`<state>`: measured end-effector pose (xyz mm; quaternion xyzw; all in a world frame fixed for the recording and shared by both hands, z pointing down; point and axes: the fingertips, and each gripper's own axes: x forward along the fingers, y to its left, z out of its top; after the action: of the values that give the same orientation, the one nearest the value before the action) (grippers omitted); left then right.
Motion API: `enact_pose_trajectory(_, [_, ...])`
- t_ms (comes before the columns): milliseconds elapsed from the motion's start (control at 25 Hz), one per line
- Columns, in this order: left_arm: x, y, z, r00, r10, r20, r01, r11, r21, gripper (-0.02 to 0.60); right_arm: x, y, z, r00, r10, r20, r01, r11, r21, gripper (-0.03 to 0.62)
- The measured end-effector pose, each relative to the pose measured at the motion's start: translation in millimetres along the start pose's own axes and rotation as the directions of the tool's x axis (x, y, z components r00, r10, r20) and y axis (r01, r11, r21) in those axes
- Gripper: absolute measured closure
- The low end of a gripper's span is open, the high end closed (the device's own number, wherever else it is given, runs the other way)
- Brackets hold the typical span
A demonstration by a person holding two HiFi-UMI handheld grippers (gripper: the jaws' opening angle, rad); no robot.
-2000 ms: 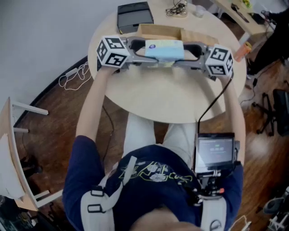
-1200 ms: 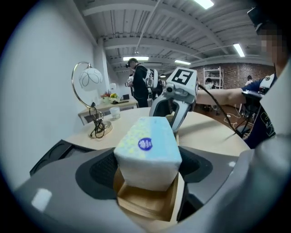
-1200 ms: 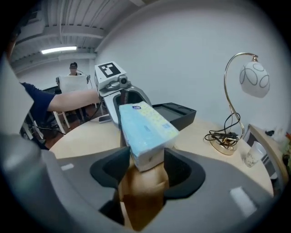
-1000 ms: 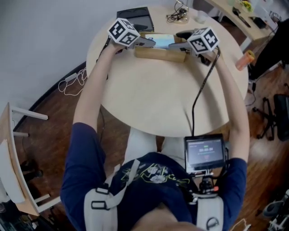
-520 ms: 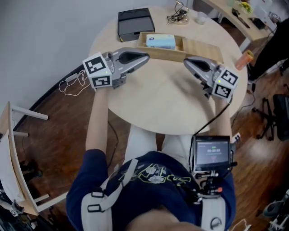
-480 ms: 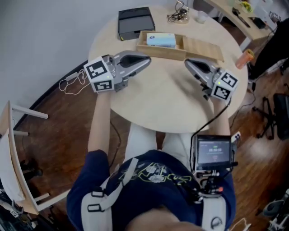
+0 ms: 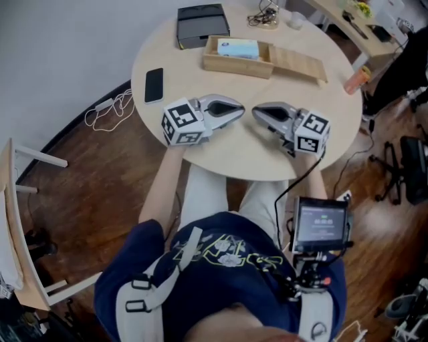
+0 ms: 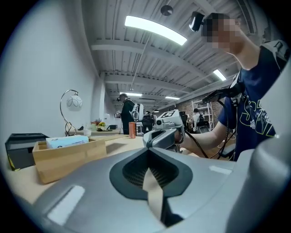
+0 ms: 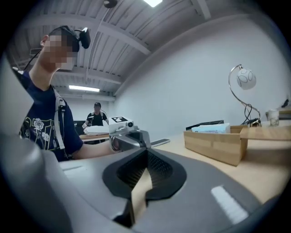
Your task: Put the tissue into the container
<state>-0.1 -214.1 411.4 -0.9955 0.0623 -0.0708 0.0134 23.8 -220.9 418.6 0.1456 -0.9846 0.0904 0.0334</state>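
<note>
**Hand-held grippers.** The left hand-held gripper (image 7: 235,107) is positioned over the near part of the round worktop (image 7: 221,150). Its jaws are fully closed, with nothing between them. The right hand-held gripper (image 7: 259,112) is just beside it, with its jaws also closed and empty. The two tips point toward each other, near but not touching.

**Task item.** The tissue pack (image 7: 238,48) lies inside the wooden container (image 7: 235,65), in its left section. The container stands at the far side of the worktop, well apart from both hand-held grippers. A flat wooden panel (image 7: 299,63) extends from the container's right end.

**Other items.**
- A black box (image 7: 202,23) stands near the container's far left corner.
- A phone (image 7: 154,85) lies flat on the left part of the worktop.
- A bundle of cables (image 7: 264,13) lies at the far edge.
</note>
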Motion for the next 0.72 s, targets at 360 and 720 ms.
enact_pose_trajectory(360, [-9.1,6.0,-23.4,1.0,0.027,-0.006,-0.027,0.994,-0.102,0.578,10.5,8.2,-15.2,0.997,-0.062,-0.041,0.057,0.993,-0.101,0.592])
enact_pose_trajectory(720, [-8.4,-12.4,-21.4,0.999,-0.046,-0.001,0.046,0.994,-0.102,0.578,11.7,7.7,-17.7,0.995,-0.091,-0.038,0.086,0.991,-0.102,0.592])
